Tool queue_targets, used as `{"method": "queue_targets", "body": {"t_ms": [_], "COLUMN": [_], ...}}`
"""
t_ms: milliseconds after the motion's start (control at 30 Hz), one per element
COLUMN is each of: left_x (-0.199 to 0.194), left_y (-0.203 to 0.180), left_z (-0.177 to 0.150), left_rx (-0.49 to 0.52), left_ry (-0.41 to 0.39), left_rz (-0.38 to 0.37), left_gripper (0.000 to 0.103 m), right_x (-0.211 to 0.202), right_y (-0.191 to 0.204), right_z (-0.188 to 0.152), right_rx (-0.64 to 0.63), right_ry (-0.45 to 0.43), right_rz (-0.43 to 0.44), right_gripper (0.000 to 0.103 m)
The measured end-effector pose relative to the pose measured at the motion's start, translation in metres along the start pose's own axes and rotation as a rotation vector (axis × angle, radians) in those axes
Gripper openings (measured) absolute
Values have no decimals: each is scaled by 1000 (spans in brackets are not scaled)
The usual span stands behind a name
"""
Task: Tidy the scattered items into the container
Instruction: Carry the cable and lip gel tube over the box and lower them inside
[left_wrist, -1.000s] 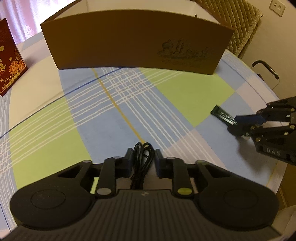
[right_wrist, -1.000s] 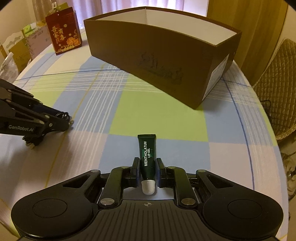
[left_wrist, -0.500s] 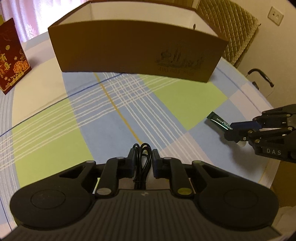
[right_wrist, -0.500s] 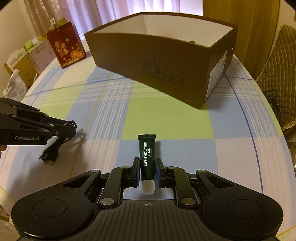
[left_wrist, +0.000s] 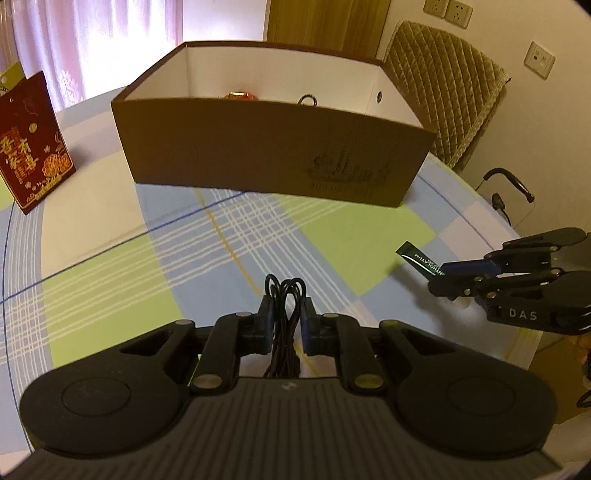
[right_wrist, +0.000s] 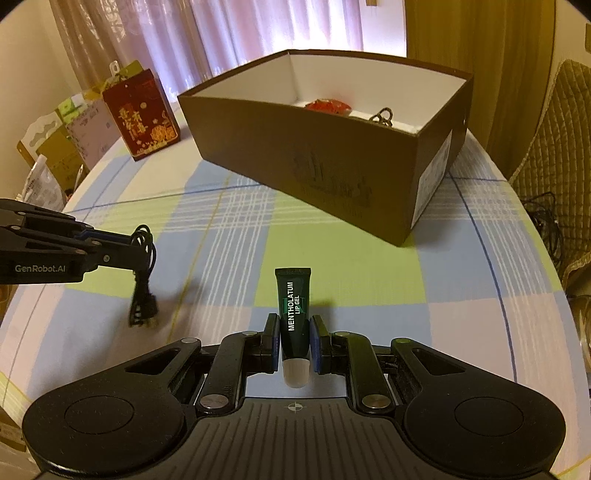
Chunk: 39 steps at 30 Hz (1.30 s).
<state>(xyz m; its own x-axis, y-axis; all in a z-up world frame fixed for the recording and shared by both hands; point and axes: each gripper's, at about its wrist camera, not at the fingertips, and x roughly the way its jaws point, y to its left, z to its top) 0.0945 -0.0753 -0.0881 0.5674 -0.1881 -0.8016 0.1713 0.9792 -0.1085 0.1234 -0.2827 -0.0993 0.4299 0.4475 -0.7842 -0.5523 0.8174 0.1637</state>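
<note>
At far left of the checked tabletop (right_wrist: 369, 258) stands a red gift bag (right_wrist: 142, 114). Right of it, the left claw (left_wrist: 286, 314) is clamped on a bundled black cable (left_wrist: 285, 295), which hangs clear of the cloth in the right wrist view. Ahead sits the brown box (left_wrist: 273, 158), open-topped, with a red item (right_wrist: 328, 105) and a metal ring piece (right_wrist: 382, 117) inside. Further right, the right claw (right_wrist: 294, 341) is closed on a dark green lip gel tube (right_wrist: 294, 314), cap toward the camera, held above the tabletop and short of the box. A quilted chair (left_wrist: 454, 92) stands behind at right.
</note>
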Motion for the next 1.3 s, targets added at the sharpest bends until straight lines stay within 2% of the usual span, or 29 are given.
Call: {"method": "queue_targets", "body": {"t_ms": [467,1300], "left_x": [-16,-34], "left_y": [-2,0], "left_z": [14,55], "left_rx": [-3,11], "left_ry": [-54,-148], "left_rz": [-7,-8], "left_gripper": [10,10], "right_x": [-10,-28], "right_y": [-2,2], "right_z": [9,47], "right_rx": [-6,-8], "right_ry": [-31,-122], "right_rz": [11,76], "right_gripper": [19,19]}}
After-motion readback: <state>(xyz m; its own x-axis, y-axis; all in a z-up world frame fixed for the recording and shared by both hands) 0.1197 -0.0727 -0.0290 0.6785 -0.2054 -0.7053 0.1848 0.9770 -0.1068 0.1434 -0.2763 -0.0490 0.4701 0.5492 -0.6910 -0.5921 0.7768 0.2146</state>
